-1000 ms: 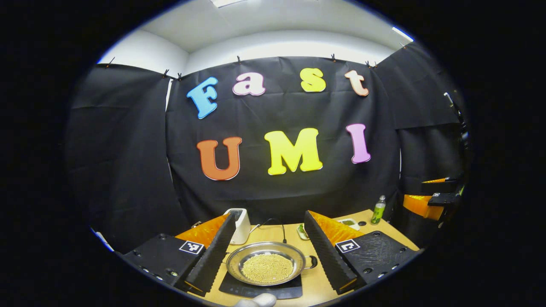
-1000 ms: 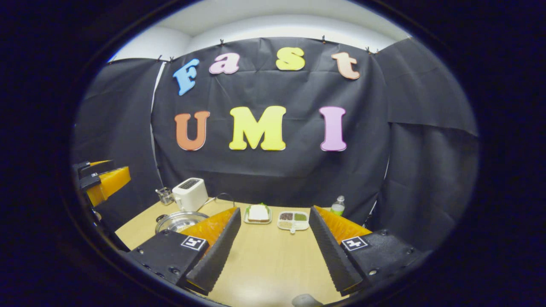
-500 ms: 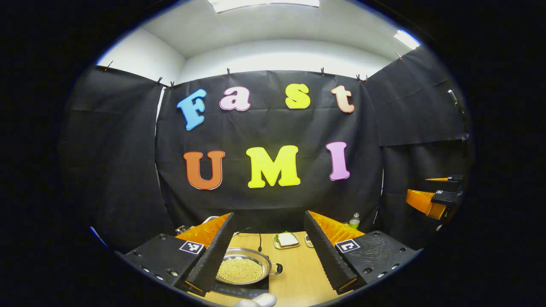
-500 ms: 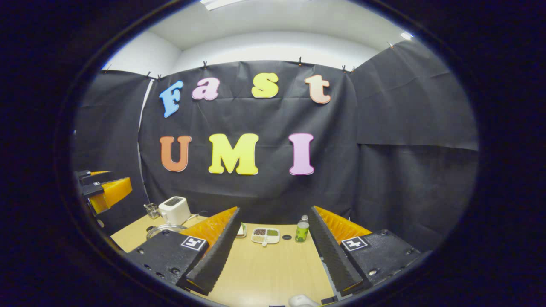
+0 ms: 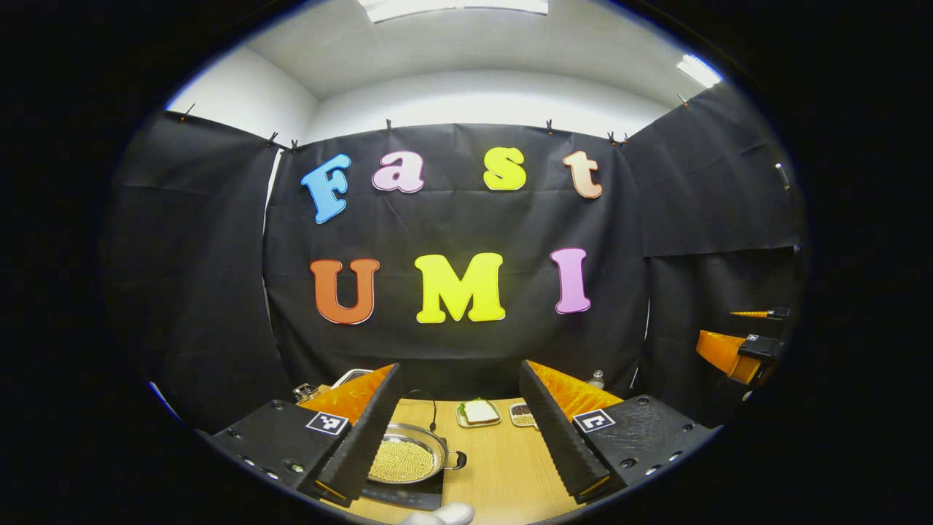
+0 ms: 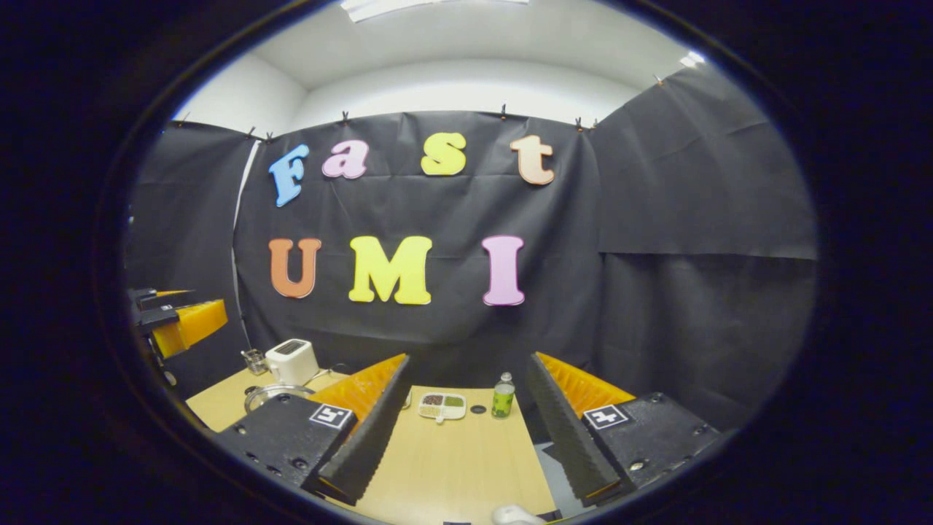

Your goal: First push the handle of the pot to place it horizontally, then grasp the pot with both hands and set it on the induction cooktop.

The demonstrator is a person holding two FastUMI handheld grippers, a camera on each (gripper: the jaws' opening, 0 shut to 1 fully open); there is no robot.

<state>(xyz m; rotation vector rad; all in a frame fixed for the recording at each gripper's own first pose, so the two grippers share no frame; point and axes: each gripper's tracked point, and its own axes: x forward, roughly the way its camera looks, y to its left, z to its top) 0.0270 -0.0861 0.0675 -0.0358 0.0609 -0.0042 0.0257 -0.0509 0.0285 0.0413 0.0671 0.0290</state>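
Note:
A steel pot [image 5: 408, 461] with yellow grains in it sits on the black induction cooktop [image 5: 404, 498], low in the left gripper view. Its small side handle [image 5: 458, 460] points right. My left gripper [image 5: 459, 372] is open, raised and well back from the pot, with nothing between its fingers; its left finger hides the pot's left side. In the right gripper view the pot's rim [image 6: 264, 394] peeks out at the left. My right gripper [image 6: 468, 361] is open over bare table, far right of the pot. Each gripper shows in the other's view: right gripper [image 5: 736, 350], left gripper [image 6: 178, 324].
A white toaster [image 6: 291, 361] and a glass cup [image 6: 255, 360] stand behind the pot. A sandwich plate [image 5: 478, 413], a divided dish [image 6: 442, 406] and a green bottle [image 6: 501, 397] sit along the back of the wooden table [image 6: 452, 467]. The table's right edge lies beside my right finger.
Both grippers have drawn back and risen from the table, staying open. The pot now looks smaller and farther left in the left gripper view.

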